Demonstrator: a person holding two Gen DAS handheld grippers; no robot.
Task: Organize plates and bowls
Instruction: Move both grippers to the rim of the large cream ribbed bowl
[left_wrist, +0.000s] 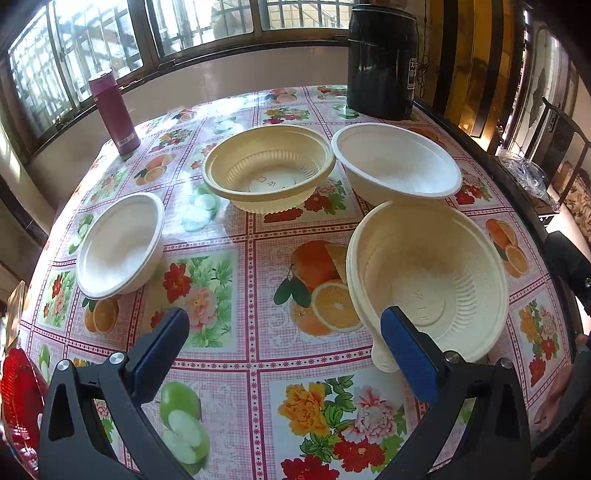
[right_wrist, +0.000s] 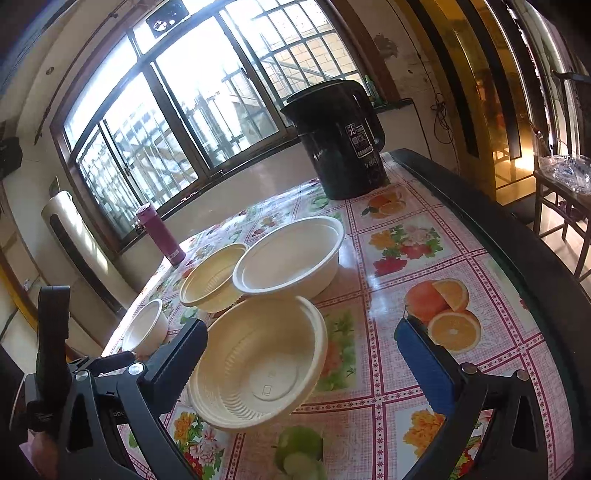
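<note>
Several disposable bowls stand on the fruit-print table (left_wrist: 229, 365). A cream ribbed bowl (left_wrist: 428, 280) is nearest, just ahead of my left gripper's right finger; it also shows in the right wrist view (right_wrist: 258, 365). A second cream ribbed bowl (left_wrist: 267, 166) (right_wrist: 212, 277) stands further back. A large white bowl (left_wrist: 397, 160) (right_wrist: 288, 254) is at the back right. A small white bowl (left_wrist: 120, 245) (right_wrist: 146, 326) is at the left. My left gripper (left_wrist: 284, 354) is open and empty above the table. My right gripper (right_wrist: 301, 365) is open, the near cream bowl between its fingers, untouched.
A black electric kettle (left_wrist: 382, 59) (right_wrist: 338, 138) stands at the table's far right corner. A magenta flask (left_wrist: 112, 110) (right_wrist: 160, 232) stands at the far left by the window. A red object (left_wrist: 18, 398) lies at the near left edge. Chairs (right_wrist: 561, 206) stand to the right.
</note>
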